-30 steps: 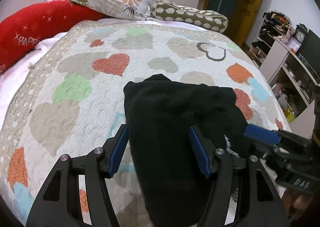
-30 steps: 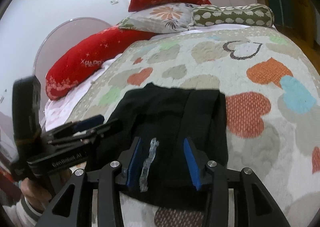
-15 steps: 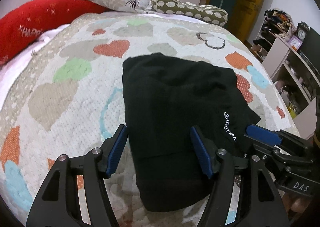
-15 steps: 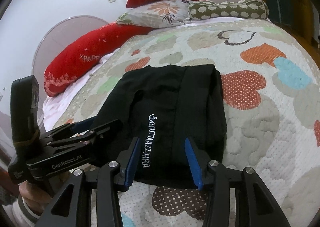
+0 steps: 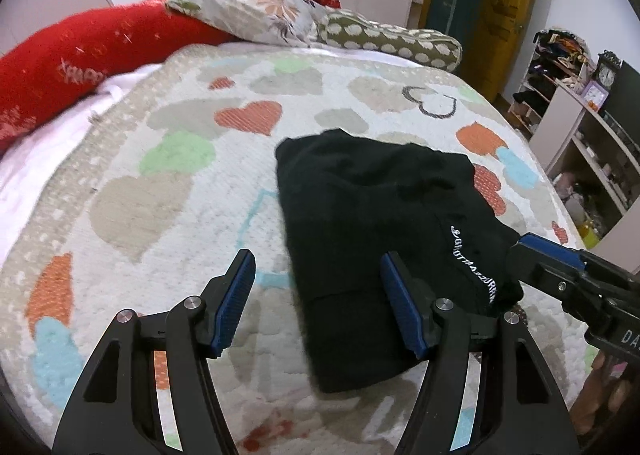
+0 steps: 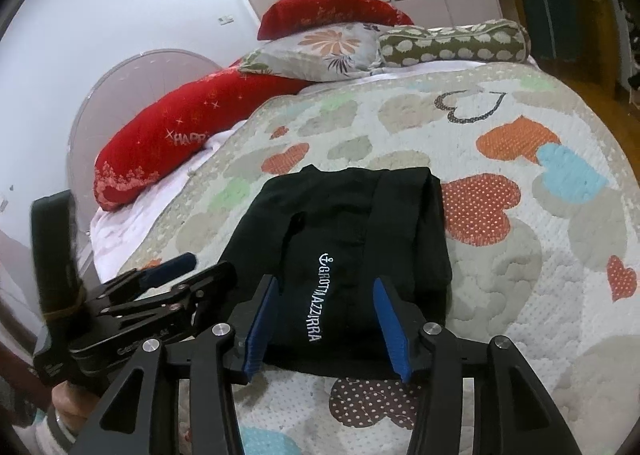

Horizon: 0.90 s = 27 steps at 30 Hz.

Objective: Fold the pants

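Folded black pants (image 5: 372, 223) lie on the quilt (image 5: 168, 191) — at one o'clock off the spread left gripper (image 5: 318, 291), dead ahead of the spread right gripper (image 6: 326, 311).

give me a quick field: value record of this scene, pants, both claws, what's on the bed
pants: black pants, folded into a compact stack, white lettering on top
surface: heart-patterned quilt on a bed
left claw: open, holding nothing, over the pants' near left edge
right claw: open, holding nothing, over the pants' near edge
pillows: red pillow, floral pillow, green dotted bolster at the far end
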Available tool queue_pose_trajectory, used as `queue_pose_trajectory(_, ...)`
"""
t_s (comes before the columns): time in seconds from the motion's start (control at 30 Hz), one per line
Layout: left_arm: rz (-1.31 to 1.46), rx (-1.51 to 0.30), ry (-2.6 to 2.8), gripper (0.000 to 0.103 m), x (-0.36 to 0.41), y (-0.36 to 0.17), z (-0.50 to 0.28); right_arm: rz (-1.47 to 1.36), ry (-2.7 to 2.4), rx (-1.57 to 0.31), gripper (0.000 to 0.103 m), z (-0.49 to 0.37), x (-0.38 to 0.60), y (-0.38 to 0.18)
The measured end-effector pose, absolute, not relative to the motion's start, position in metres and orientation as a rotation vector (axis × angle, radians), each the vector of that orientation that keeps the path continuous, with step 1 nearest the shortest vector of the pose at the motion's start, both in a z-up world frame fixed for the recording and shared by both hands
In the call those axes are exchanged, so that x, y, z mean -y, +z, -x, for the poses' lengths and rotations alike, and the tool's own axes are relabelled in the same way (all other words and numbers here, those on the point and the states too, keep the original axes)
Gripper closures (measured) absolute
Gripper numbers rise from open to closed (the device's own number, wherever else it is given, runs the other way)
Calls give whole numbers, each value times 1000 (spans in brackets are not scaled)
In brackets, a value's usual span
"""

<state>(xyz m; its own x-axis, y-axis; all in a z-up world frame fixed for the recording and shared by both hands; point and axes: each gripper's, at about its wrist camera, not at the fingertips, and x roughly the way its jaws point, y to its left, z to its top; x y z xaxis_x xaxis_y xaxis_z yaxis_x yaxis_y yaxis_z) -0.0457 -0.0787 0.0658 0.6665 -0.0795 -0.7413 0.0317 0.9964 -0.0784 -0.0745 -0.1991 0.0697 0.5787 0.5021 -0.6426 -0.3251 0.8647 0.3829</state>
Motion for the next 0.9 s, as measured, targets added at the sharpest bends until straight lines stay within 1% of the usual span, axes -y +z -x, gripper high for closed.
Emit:
queue_pose_trajectory(0.23,53,-795,-25,38,72,77,57,-212,477,-811,55,78,189,72)
queue_pose_trajectory(0.53,32,-778,17,38,73,86,70,-201,454,-784,55,88,191,79)
queue_pose_trajectory(0.9,6,-775,34,38,73,88,76,-219,453,-795,54,92,196,78)
